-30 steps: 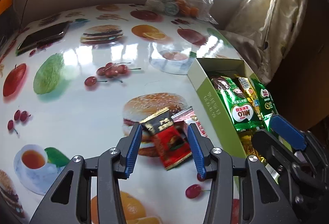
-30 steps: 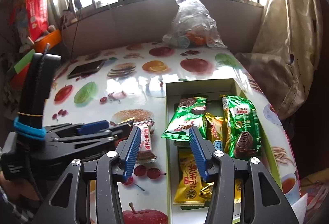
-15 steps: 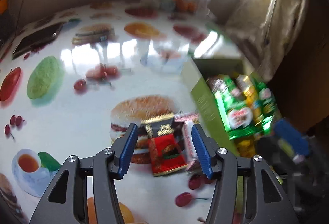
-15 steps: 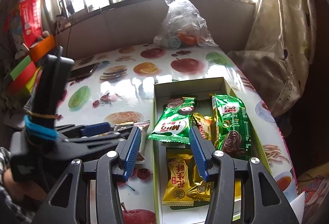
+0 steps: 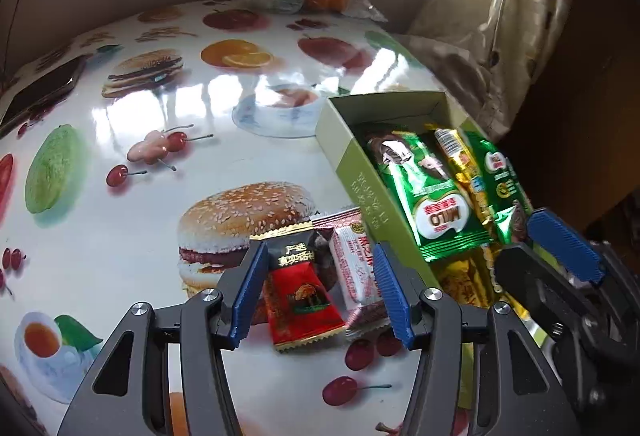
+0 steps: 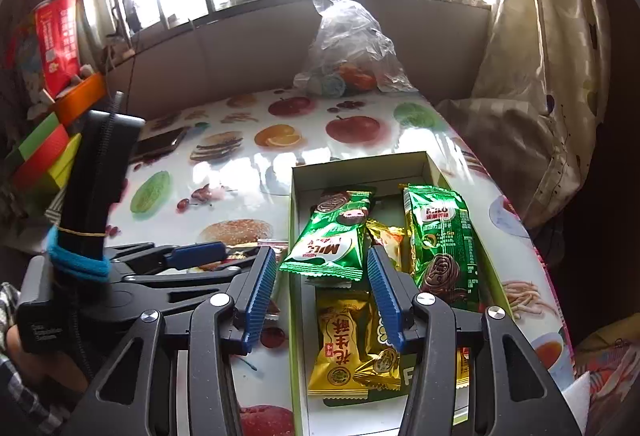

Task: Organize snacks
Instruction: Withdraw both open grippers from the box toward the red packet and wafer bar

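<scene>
A red and black snack packet (image 5: 298,288) and a white and pink packet (image 5: 357,274) lie on the table beside the green box (image 5: 362,175). My left gripper (image 5: 320,288) is open, its fingers on either side of both packets, low over the table. The box (image 6: 296,220) holds green Milo packets (image 6: 332,240) and gold packets (image 6: 340,344). My right gripper (image 6: 322,296) is open and empty above the box's near left part. The left gripper's finger (image 6: 196,254) shows in the right wrist view.
A clear plastic bag of fruit (image 6: 348,55) stands at the table's far edge. A dark phone (image 6: 158,143) lies at the far left. A curtain (image 6: 540,55) hangs to the right. Coloured boxes (image 6: 44,151) are stacked at the left.
My left gripper has shifted slightly so both packets now lie between its open fingers. My right gripper has drawn back a little above the box, still open.
</scene>
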The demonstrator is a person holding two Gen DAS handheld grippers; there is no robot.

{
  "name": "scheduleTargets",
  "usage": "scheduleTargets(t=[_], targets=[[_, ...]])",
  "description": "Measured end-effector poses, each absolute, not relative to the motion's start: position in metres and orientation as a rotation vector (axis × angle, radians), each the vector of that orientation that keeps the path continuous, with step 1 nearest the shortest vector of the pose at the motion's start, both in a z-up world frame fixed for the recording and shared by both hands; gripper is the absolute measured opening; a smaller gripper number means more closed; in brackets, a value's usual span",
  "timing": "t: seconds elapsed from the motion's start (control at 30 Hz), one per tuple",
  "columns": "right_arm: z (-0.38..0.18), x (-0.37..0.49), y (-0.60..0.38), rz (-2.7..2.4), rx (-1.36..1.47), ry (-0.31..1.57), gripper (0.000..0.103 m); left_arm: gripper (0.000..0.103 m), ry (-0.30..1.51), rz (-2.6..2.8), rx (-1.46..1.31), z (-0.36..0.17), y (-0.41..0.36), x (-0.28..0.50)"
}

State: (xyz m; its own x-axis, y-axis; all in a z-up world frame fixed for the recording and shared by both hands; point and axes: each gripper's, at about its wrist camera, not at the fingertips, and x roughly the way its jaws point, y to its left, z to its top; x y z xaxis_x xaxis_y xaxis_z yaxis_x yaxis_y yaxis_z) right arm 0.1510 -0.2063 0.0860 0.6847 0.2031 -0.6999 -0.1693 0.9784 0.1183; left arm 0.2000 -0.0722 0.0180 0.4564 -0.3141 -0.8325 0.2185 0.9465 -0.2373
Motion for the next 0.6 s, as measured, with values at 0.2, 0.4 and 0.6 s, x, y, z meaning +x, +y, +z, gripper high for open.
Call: scheduleTargets(t=[0.2,0.4,0.6], targets=[[0.085,0.152,-0.205,0.209,0.046,0.794,0.048,0.061,1.061,-0.323,-0.133,0.014,-0.069,0.202],[0.085,0.153,-0.204,0.214,0.042,0.794,0.048,0.062,1.042,-0.271,-0.106,0.016,-0.061,0.198],[0.083,0.154,-0.196,0.225,0.036,0.802,0.048,0.062,1.037,-0.223,-0.117,0.017,-0.037,0.195]])
